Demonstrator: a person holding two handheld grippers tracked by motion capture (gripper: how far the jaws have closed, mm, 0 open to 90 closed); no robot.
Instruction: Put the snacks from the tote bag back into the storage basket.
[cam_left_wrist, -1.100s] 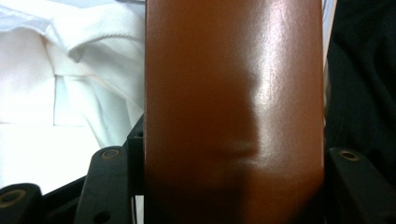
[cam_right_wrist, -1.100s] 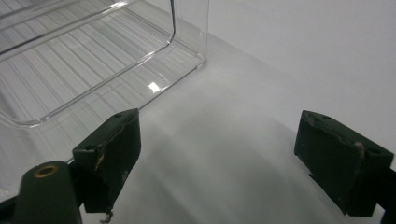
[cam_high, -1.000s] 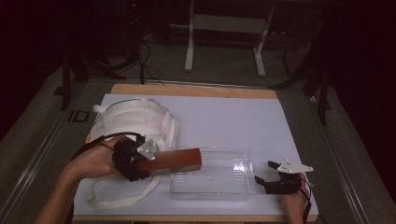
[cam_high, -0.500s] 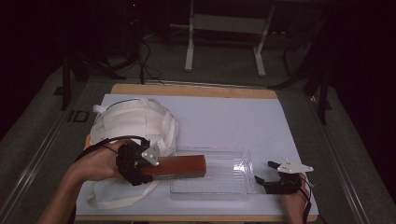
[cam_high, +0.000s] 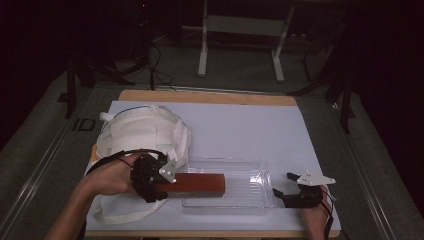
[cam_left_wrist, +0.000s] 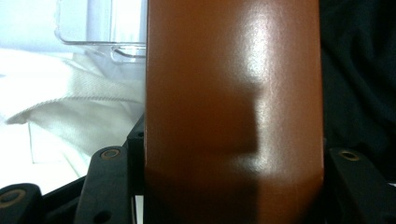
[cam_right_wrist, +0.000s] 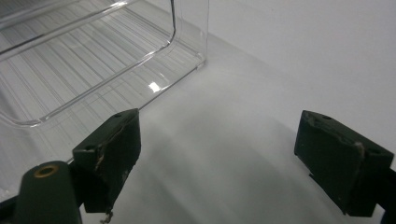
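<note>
— Two grippers at work? Left gripper (cam_high: 159, 183) clamped on what?
— Clamped on a brown box (cam_high: 195, 183), held level, far end over the near-left part of a clear tray (cam_high: 250, 206) (cloth bag (cam_high: 142, 132) just behind).
— And the right gripper (cam_high: 281, 192)?
— Jaws spread wide, holding nothing, resting on the table (cam_high: 240, 125) just beside the tray's right end.

The glossy brown box (cam_high: 196, 183) I'm holding is long and rectangular, lying level. Its far end reaches over the clear plastic tray (cam_high: 250, 207), which sits empty on my white worktop (cam_high: 240, 130).
</note>
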